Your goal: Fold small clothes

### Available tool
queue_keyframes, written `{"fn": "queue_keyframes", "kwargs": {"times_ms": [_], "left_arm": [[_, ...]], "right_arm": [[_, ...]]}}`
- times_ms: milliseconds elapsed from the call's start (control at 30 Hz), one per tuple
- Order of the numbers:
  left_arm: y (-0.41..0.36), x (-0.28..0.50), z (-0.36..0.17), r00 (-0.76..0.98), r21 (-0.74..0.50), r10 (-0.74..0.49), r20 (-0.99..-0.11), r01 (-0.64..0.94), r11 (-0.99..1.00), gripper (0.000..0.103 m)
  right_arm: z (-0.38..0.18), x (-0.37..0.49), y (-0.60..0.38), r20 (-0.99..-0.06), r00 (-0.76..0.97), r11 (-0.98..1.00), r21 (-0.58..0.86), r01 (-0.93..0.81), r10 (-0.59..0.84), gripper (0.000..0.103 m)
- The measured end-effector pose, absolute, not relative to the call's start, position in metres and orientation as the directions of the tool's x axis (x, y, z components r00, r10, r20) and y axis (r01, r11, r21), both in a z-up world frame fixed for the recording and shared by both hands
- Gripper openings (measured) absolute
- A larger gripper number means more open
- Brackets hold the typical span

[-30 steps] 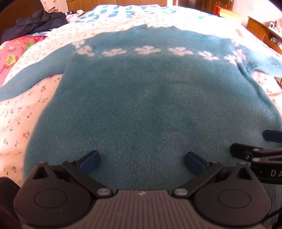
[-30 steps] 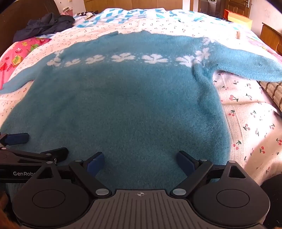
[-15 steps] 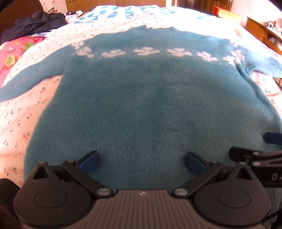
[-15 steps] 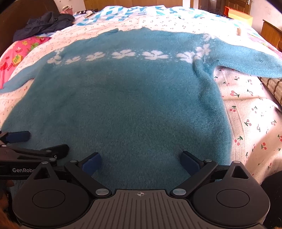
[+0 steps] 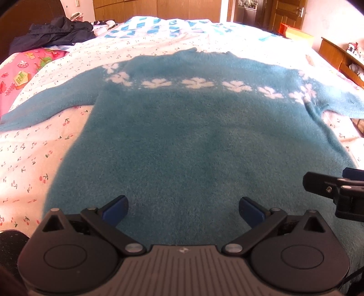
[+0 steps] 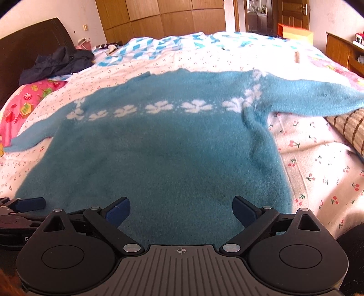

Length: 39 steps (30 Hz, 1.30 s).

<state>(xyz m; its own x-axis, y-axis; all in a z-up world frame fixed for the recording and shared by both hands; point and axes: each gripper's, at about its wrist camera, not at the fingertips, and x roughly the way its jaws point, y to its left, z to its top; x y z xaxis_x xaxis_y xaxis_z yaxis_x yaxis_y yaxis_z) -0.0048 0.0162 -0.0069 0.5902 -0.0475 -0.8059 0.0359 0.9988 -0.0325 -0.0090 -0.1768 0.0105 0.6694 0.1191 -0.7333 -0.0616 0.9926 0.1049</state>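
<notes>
- On the bed, covered by a white sheet with a cherry print, a blue sweater lies spread flat, both sleeves out to the sides.
- Sweater orientation: collar at the far end, hem at the near end, next to both grippers.
- Sweater marking: 1 row of white flowers runs across the chest below the collar.
- Left gripper: positioned above the hem of the sweater, left of centre. Its 2 blue-tipped fingers stand wide apart, with only sweater fabric visible in the gap and nothing gripped.
- Right gripper: positioned above the hem of the sweater, right of centre. Its 2 fingers are likewise spread wide with nothing between them.
- The 2 grippers sit side by side over the hem; each one shows at the edge of the other's view.
- Contact between the fingertips and the fabric cannot be determined from either view.
- Beyond the sweater's left sleeve: a pink printed pillow, and behind it a dark garment heaped near the headboard.
- Beyond the sweater's collar: a blue-and-white diamond quilt, then wooden wardrobe doors.
- Under the end of the sweater's right sleeve: a striped brown cushion.
</notes>
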Motion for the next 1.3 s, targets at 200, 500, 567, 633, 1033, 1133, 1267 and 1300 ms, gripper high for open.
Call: {"fn": "queue_keyframes", "kwargs": {"times_ms": [200,500,567,633,1033,1133,1267,1300], "left_arm": [[0.017,-0.006,-0.005,0.602,-0.034,-0.049,-0.797,0.035,0.999,0.103],[0.012,-0.006,-0.006,0.598,-0.014,-0.042,-0.801,0.051,0.999,0.103],[0.011,-0.006,-0.007,0.598,-0.010,-0.043,-0.800,0.059,0.998,0.103],[0.009,-0.006,-0.007,0.597,-0.006,-0.043,-0.801,0.064,0.998,0.103],[0.008,-0.006,-0.008,0.593,-0.016,-0.059,-0.803,0.077,0.997,0.103],[0.007,-0.006,-0.008,0.592,-0.019,-0.066,-0.803,0.086,0.996,0.103],[0.005,-0.006,-0.008,0.594,-0.019,-0.070,-0.801,0.091,0.996,0.103],[0.005,-0.007,-0.007,0.595,-0.020,-0.071,-0.801,0.093,0.995,0.103]], "right_arm": [[0.008,-0.006,-0.178,-0.741,0.664,0.994,0.104,-0.034,0.100,0.097],[0.004,-0.005,-0.178,-0.741,0.663,0.993,0.110,-0.038,0.107,0.097],[0.004,-0.005,-0.178,-0.740,0.663,0.993,0.112,-0.039,0.110,0.097],[0.003,-0.005,-0.178,-0.742,0.661,0.993,0.111,-0.040,0.109,0.097],[0.006,-0.007,-0.179,-0.734,0.670,0.992,0.119,-0.034,0.111,0.096],[0.007,-0.007,-0.179,-0.731,0.674,0.992,0.121,-0.034,0.112,0.096],[0.007,-0.008,-0.179,-0.728,0.676,0.992,0.123,-0.033,0.112,0.096],[0.007,-0.007,-0.179,-0.727,0.677,0.992,0.123,-0.032,0.112,0.096]]}}
